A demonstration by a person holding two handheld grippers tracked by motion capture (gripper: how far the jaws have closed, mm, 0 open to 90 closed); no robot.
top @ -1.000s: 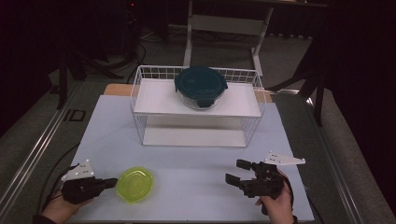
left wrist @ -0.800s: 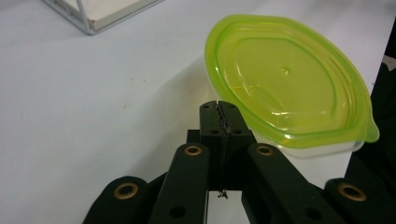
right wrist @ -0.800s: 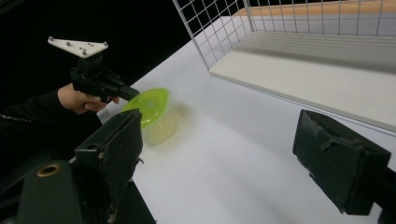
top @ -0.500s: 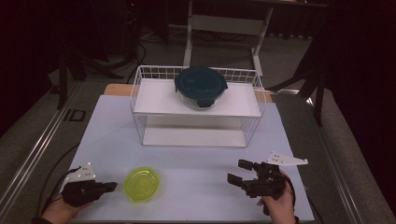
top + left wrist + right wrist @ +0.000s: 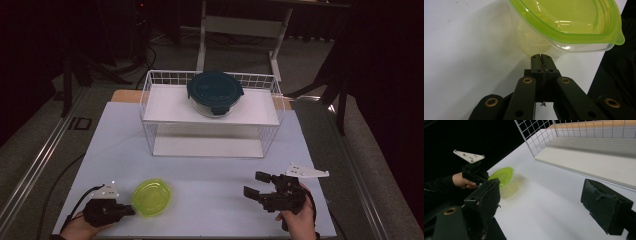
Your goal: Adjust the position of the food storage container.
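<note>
Left gripper (image 5: 131, 210) low at the near left of the table (image 5: 210, 170), jaws pressed flat together with no gap, seen clearly in the left gripper view (image 5: 541, 57); nothing clamped between them; closed tips just at the clear wall of the green-lidded container (image 5: 151, 198), touching or a hair short of it, hard to tell which; container (image 5: 566, 27) standing on the table just beside that gripper, on its right, lid seated on top with a small pouring lip at one edge, clear tub underneath; same container in the right gripper view (image 5: 503, 181), beyond the left gripper's white three-cornered plate and the hand behind it. Right gripper (image 5: 259, 186) well apart from the container, off to its right along the near edge of the table, held in a hand (image 5: 300, 222) and pointed leftward toward it; jaws spread wide, both black pads plain in the right gripper view (image 5: 549, 200) with bare table between them; nothing held, nothing touched. White wire rack (image 5: 150, 100) farther back than the container, toward the middle of the table; dark teal-lidded glass bowl (image 5: 215, 92) sitting on the rack's upper shelf, well away from both grippers.
</note>
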